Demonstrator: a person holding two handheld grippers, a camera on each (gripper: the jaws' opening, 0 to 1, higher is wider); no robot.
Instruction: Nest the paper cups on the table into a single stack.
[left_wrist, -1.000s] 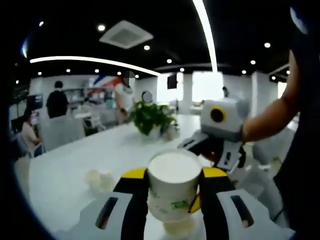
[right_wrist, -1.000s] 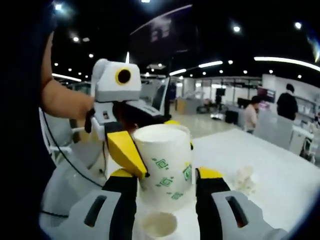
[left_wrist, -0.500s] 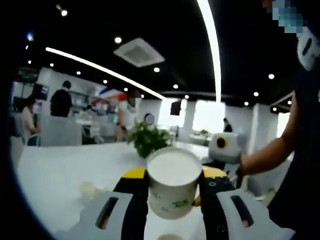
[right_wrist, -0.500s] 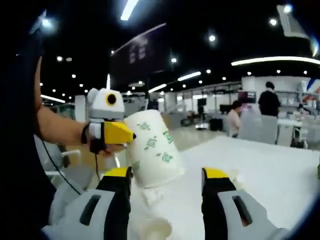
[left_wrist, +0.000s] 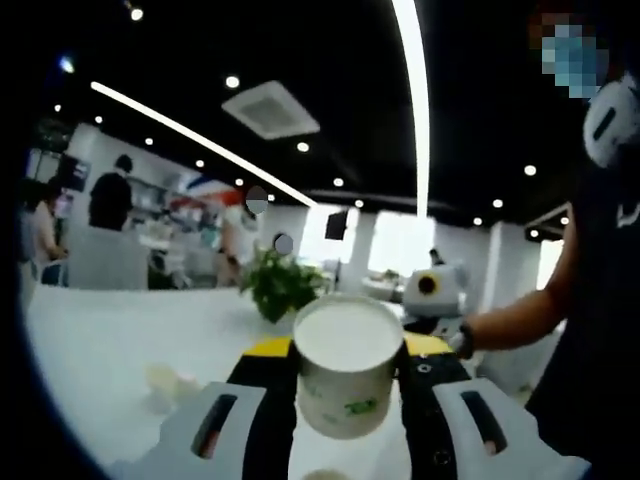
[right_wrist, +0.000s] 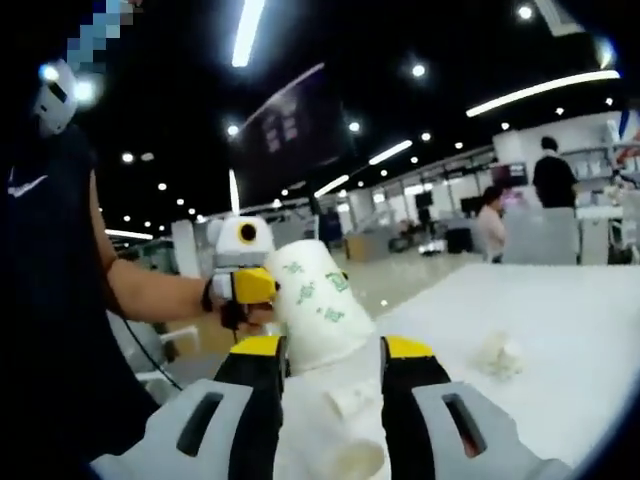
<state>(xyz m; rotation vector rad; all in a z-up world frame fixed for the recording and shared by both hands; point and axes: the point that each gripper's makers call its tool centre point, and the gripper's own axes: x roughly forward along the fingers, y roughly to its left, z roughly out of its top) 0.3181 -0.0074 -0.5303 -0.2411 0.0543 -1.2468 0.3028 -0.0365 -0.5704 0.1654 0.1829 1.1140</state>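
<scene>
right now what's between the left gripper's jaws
A paper cup, mouth toward the camera, sits clamped between the left gripper jaws in the left gripper view. The right gripper view shows it from the side, green-printed.

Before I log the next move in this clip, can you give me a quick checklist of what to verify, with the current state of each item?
1. Left gripper clamped on the paper cup: ok, a jaw on each side.
2. Held cup lifted clear of the table: ok, seen tilted in the right gripper view.
3. Right gripper free: ok, jaws apart with nothing between them.
4. Next cup located: ok, another cup stands below the right jaws.
5. Further cups left on the table: ok, but the count is too blurred to tell.
</scene>
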